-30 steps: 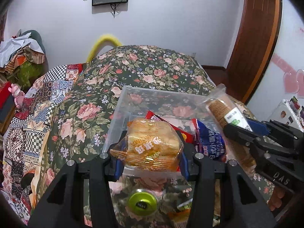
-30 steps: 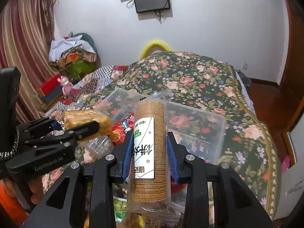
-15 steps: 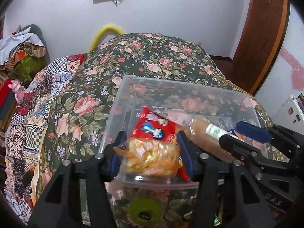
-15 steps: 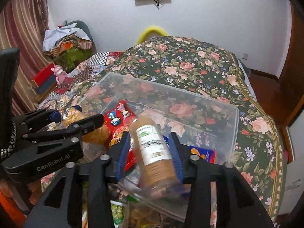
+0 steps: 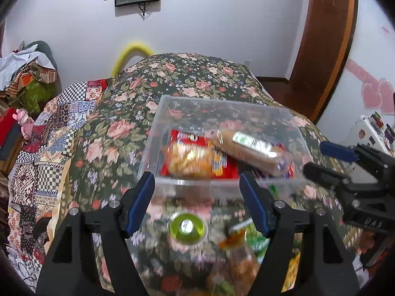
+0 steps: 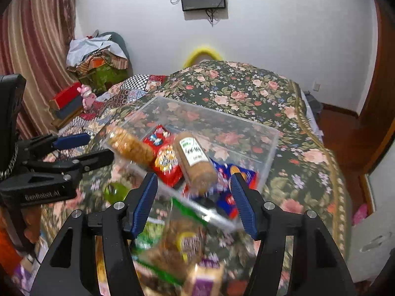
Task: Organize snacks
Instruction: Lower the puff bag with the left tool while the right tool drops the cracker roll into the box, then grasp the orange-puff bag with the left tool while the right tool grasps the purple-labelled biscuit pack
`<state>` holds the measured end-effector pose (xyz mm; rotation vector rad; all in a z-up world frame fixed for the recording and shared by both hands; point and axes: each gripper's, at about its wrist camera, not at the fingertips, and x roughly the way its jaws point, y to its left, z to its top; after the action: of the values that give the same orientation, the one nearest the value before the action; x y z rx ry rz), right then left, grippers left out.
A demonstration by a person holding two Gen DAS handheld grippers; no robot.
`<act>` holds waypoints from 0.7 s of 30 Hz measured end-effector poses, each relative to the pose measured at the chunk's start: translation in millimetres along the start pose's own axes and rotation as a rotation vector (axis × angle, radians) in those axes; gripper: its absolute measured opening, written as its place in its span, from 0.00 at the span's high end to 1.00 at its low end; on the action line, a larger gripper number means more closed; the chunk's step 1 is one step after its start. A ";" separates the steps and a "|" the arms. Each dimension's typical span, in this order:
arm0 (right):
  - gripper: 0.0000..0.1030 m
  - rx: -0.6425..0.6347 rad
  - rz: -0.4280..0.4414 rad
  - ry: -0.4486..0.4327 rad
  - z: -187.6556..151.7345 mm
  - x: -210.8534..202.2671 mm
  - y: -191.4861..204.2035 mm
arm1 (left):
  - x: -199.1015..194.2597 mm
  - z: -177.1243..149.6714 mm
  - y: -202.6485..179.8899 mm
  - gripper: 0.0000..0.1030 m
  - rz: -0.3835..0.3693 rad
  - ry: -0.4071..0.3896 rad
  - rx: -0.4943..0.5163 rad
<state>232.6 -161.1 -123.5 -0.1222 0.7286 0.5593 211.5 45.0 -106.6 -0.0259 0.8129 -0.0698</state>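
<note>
A clear plastic bin (image 5: 222, 185) (image 6: 269, 153) sits on the flowered bedspread. In it lie a golden cracker pack (image 5: 190, 159) (image 6: 130, 145), a brown biscuit roll with a white label (image 5: 249, 148) (image 6: 195, 160), a red snack bag (image 5: 224, 167) (image 6: 167, 162) and a blue bag (image 6: 237, 172). My left gripper (image 5: 197, 190) is open and empty just before the bin's near wall. My right gripper (image 6: 193, 192) is open and empty at the bin's near edge, below the roll.
Loose snacks lie on the bedspread in front of the bin: a green can (image 5: 187, 227) (image 6: 114, 192), green packets (image 6: 150, 231) and brown biscuit packs (image 6: 182, 249). The bed edge drops off at right (image 6: 343, 197). Clothes pile at back left (image 6: 96, 56).
Both grippers opened and pulled back from the bin. The cracker pack and the biscuit roll left the jaws and now lie in the bin.
</note>
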 end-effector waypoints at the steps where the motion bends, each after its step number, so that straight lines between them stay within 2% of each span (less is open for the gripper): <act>1: 0.44 0.000 -0.003 -0.002 -3.1 -3.5 -0.4 | -4.1 -5.5 0.6 0.31 -0.003 0.004 -0.001; 7: 0.44 0.030 -0.004 0.019 -29.4 -21.3 -4.4 | -19.5 -44.2 5.9 0.31 -0.006 0.056 -0.014; 16: 0.44 0.091 -0.015 0.104 -77.8 -26.3 -15.7 | -24.9 -95.9 5.0 0.30 -0.019 0.143 -0.024; 21: 0.44 0.096 -0.059 0.149 -101.0 -23.0 -18.3 | -21.2 -113.3 5.7 0.29 -0.046 0.166 -0.067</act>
<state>167.9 -216.5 -185.2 -0.0965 0.8923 0.4619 115.0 52.6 -169.4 -0.1027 0.9806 -0.0890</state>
